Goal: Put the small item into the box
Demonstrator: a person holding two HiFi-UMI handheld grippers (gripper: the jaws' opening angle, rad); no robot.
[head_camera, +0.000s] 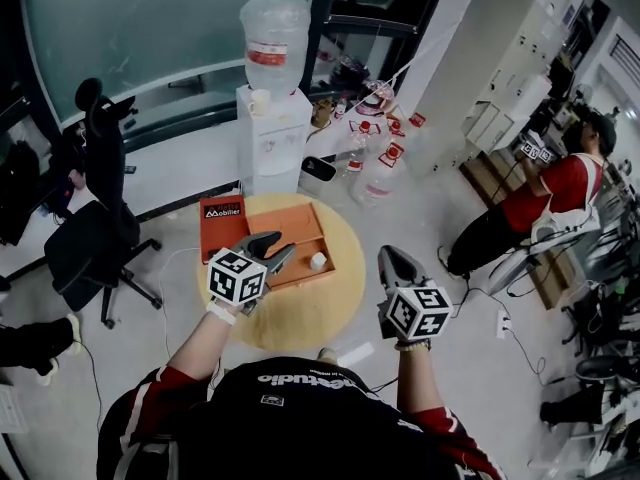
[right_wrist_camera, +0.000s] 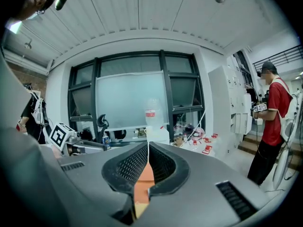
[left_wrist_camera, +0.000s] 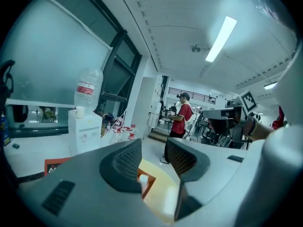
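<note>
An open orange box (head_camera: 300, 240) lies on the round wooden table (head_camera: 320, 308), its lid (head_camera: 222, 223) folded out to the left. A small white item (head_camera: 318, 261) rests inside the box near its right wall. My left gripper (head_camera: 276, 250) hovers over the box's front left part, open, with nothing between its fingers. In the left gripper view the white item (left_wrist_camera: 143, 179) and an orange box corner (left_wrist_camera: 149, 182) show below the left gripper (left_wrist_camera: 152, 157). My right gripper (head_camera: 393, 257) hangs at the table's right edge, shut and empty; in its own view the right gripper (right_wrist_camera: 148, 157) shows only a slit.
A water dispenser (head_camera: 272, 118) stands behind the table, with bottles (head_camera: 375, 163) on the floor to its right. A black office chair (head_camera: 95, 218) is at the left. A person in a red shirt (head_camera: 545, 208) stands at the right.
</note>
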